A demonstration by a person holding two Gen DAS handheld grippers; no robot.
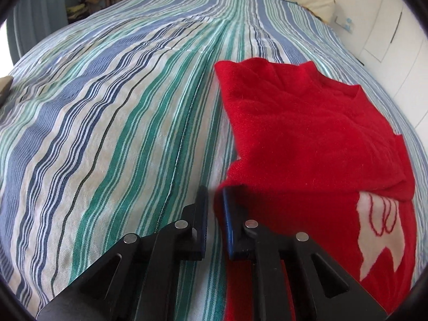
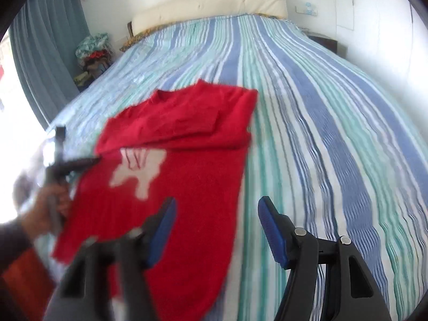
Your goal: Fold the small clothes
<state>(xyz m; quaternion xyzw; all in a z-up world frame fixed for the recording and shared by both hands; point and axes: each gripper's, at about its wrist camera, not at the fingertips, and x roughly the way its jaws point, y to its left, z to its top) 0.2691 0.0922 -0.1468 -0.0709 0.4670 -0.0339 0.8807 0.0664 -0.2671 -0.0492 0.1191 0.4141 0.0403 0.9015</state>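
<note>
Over by the left edge of the striped bedspread (image 2: 307, 107), the left gripper (image 1: 215, 195) is sitting low at the red sweater's (image 1: 307, 139) left side, its jaws nearly together with only a slim gap between them; whether any knit is pinched there, I cannot tell, though the fabric is bunching right against the inner pad. The sweater itself is lying flat in the middle of the bed, sleeves already turned in across the chest, the white motif (image 2: 139, 171) showing below them. Further right, the right gripper (image 2: 216, 224) is hovering above the sweater's lower right edge, jaws spread wide and holding nothing. This looks like the lengthwise fold getting under way; next, I would guess, both grippers need a firm hold on the hem to carry it up toward the collar.
</note>
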